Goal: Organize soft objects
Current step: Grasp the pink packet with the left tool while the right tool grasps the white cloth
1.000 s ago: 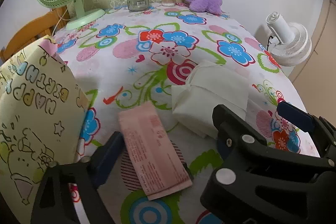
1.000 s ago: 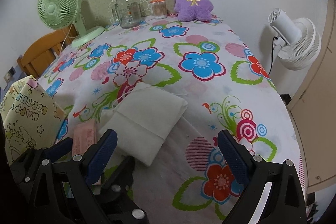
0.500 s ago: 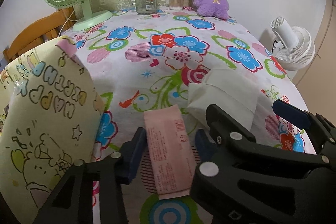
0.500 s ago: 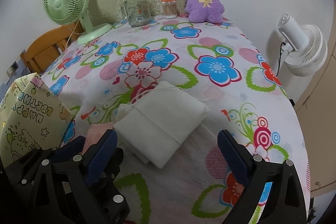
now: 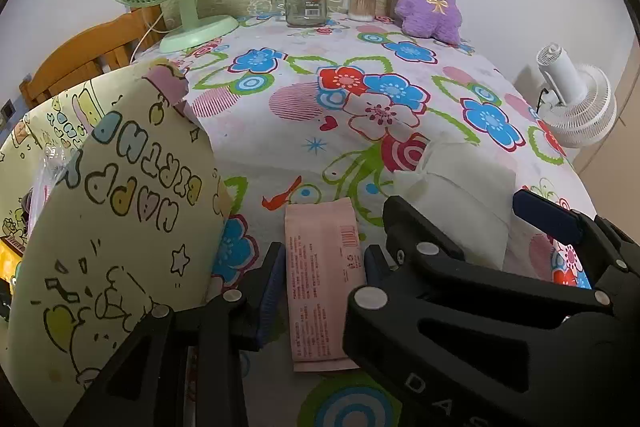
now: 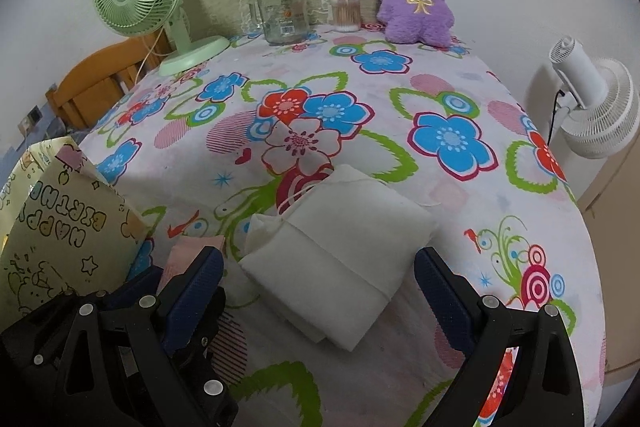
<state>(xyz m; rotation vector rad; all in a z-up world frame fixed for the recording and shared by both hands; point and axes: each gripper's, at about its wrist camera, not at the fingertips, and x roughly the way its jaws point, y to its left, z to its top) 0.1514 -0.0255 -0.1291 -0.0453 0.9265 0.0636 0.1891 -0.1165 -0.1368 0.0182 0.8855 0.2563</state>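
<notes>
While the left claw [image 5: 320, 267] straddles the flat pink paper-wrapped packet [image 5: 322, 279] on the floral-clothed desk [image 5: 280, 155], released, its pads may skid off. Right claw [image 6: 320, 279], spread, flanks the folded white cloth bundle [image 6: 340, 255].

A white tablecloth [image 6: 460, 99] carries blue, red and pink flowers with green curls. On it lie a pale pink flat packet [image 5: 322, 279] and a cream-white folded cloth [image 6: 344, 259], beside a cream-yellow cartoon-printed gift bag [image 5: 112, 227] (pastel "HAPPY BIRTHDAY" lettering).
</notes>
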